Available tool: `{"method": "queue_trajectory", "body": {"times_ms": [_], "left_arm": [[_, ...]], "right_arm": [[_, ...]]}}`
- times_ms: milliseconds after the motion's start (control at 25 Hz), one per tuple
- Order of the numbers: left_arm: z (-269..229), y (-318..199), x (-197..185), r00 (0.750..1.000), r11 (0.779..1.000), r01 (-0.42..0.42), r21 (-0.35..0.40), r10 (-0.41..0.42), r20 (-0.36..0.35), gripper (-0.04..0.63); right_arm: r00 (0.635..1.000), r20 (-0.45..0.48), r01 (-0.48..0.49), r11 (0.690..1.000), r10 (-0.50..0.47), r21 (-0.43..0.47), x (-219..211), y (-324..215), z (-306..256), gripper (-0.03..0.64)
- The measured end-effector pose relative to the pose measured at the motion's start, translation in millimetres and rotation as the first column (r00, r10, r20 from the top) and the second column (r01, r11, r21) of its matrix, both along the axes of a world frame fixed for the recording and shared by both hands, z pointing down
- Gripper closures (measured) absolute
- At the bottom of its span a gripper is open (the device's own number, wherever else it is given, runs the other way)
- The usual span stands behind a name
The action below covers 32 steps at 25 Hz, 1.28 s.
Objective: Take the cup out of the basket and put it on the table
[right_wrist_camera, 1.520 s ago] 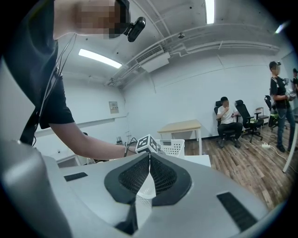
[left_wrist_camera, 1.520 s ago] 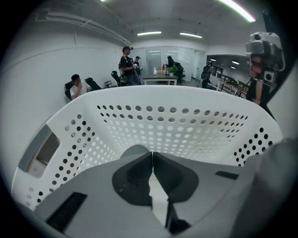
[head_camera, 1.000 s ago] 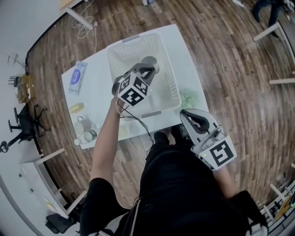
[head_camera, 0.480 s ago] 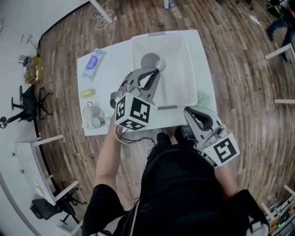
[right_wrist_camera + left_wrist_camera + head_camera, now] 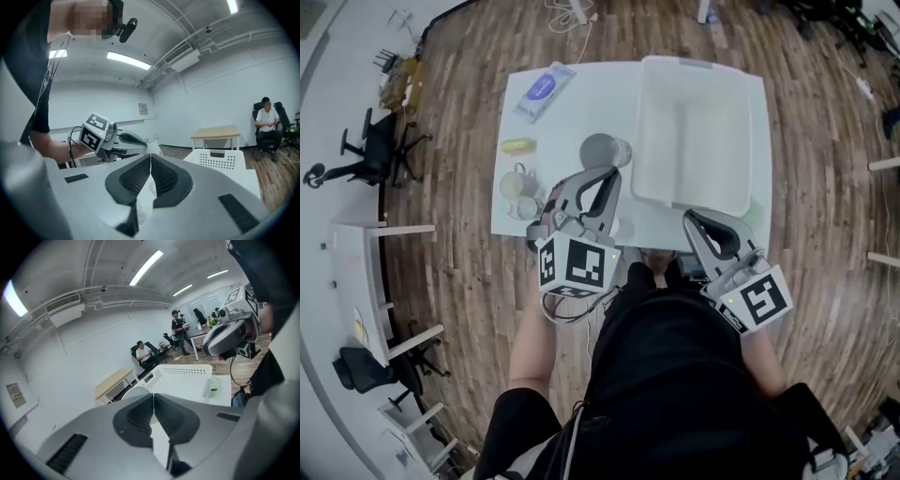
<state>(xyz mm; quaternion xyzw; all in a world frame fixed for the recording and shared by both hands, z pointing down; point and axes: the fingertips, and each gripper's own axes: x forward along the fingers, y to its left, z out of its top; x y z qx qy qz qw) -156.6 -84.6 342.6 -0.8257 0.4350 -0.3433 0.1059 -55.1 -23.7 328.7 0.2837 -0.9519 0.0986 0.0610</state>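
A grey cup [image 5: 602, 150] hangs over the white table [image 5: 572, 108], just left of the white basket [image 5: 694, 141]. My left gripper [image 5: 617, 174] is shut on the cup's rim; in the left gripper view its pale rounded wall [image 5: 135, 392] shows just beyond the closed jaws [image 5: 153, 401]. The basket [image 5: 180, 379] lies behind it, and nothing is visible inside it. My right gripper [image 5: 694, 219] is shut and holds nothing, at the table's near edge below the basket; its jaws [image 5: 150, 161] meet in the right gripper view, which also shows the left gripper [image 5: 101, 136].
On the table's left part lie a blue-and-white packet [image 5: 542, 88], a yellow item [image 5: 518, 146] and small mugs or jars [image 5: 517, 184]. A green item [image 5: 754, 212] sits right of the basket. Office chairs [image 5: 370, 150] and desks stand on the wooden floor.
The left gripper has carried the cup out of the basket and leftwards, over the table beside it. The right gripper has stayed near the table's front edge.
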Motion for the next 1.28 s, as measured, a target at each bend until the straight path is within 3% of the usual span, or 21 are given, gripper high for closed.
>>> {"method": "queue_trajectory", "body": {"times_ms": [200, 480, 920, 1280], "left_arm": [[30, 34, -57, 0.988, 0.988, 0.147, -0.052, -0.148, -0.030, 0.580], [107, 70, -106, 0.963, 0.949, 0.269, -0.162, -0.267, 0.032, 0.579], [227, 94, -125, 0.950, 0.925, 0.286, -0.249, -0.241, 0.196, 0.578], [263, 90, -126, 0.942, 0.928, 0.284, -0.243, -0.222, 0.251, 0.578]], "right_arm": [[0.997, -0.009, 0.070, 0.998, -0.071, -0.004, -34, 9, 7, 0.592], [0.993, -0.041, 0.110, 0.994, -0.110, -0.016, -58, 19, 14, 0.592], [0.990, -0.119, 0.068, 0.997, -0.072, -0.035, -62, 31, 20, 0.592], [0.988, -0.146, 0.053, 0.997, -0.060, -0.053, -62, 28, 32, 0.592]]}}
